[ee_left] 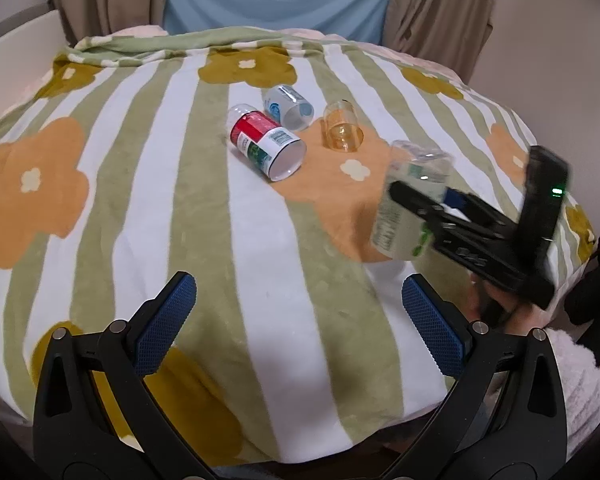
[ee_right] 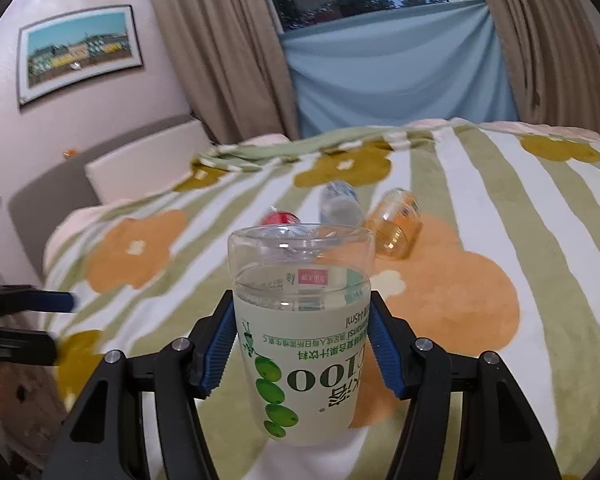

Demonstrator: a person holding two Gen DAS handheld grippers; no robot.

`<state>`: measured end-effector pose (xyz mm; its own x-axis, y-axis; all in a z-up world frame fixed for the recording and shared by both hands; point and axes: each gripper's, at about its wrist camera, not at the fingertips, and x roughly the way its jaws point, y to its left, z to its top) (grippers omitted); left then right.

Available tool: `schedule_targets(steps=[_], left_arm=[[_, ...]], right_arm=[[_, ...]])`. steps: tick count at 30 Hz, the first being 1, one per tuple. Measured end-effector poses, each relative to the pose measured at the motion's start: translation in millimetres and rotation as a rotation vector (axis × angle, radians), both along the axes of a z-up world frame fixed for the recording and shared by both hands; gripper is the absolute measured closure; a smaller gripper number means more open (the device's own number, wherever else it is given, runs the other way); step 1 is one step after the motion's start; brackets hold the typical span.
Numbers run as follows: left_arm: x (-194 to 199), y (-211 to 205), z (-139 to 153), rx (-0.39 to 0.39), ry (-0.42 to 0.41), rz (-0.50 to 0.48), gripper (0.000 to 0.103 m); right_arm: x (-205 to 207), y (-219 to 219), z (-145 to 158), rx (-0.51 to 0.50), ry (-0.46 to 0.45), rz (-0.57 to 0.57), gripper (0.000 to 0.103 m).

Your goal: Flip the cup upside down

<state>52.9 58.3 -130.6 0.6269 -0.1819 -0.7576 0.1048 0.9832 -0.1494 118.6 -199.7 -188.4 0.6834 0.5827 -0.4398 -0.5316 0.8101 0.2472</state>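
My right gripper (ee_right: 300,344) is shut on a clear cup with a green-and-white label (ee_right: 300,360); the label text reads upside down and the clear base end points up. In the left wrist view the same cup (ee_left: 408,204) is held above the blanket at the right by the right gripper (ee_left: 424,204). My left gripper (ee_left: 298,324) is open and empty over the near part of the blanket.
A red-labelled cup (ee_left: 266,144), a blue-labelled cup (ee_left: 288,105) and an orange clear cup (ee_left: 342,126) lie on their sides mid-blanket. The striped flower blanket (ee_left: 180,200) covers a bed. Curtains and a blue cloth (ee_right: 392,76) hang behind. A white headboard (ee_right: 140,168) stands at the left.
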Motion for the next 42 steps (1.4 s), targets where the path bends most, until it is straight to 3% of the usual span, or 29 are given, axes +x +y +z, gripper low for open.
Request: schedule_targets(steps=[8,15,21,29,30,32,33,34,42], left_arm=[[-3.0,3.8,0.4,-0.022,-0.002,-0.011,0.001],[-2.9,-4.3,0.7,-0.023,-0.005,-0.035,0.001],[-3.4,-8.6,1.6,-0.021,-0.01,-0.043,0.001],[-6.2,-8.3,4.5,-0.01,-0.02,-0.038,0.001],[-6.5,-7.6,5.1,-0.008,-0.022,-0.037,0.001],[-7.4,-6.7,6.2,-0.003,-0.025,-0.035,0.001],[-7.6,-6.3,6.6,-0.002,-0.026,-0.034,0.001],[-8.3,-6.5,7.1,-0.001,-0.027,-0.033,0.001],[-10.2,-6.5,10.8,0.009,-0.034,-0.032,0.001]], right_arm=[[24.8,10.0,-31.5,-0.122,0.053,-0.011,0.045],[21.1,5.2,-27.6,-0.21,0.106,0.042,0.045],[7.6,8.3,-25.2,-0.298,0.089,0.058,0.045],[4.5,10.7,-26.1,-0.311,0.087,0.048,0.045],[4.6,11.0,-26.6,-0.311,0.09,0.042,0.043],[4.5,11.5,-26.8,-0.314,0.088,0.025,0.025],[3.4,11.0,-26.6,-0.306,0.081,0.02,0.006],[2.0,10.1,-25.6,-0.294,0.076,0.021,0.0],[-1.6,11.9,-23.1,-0.308,0.096,0.044,0.0]])
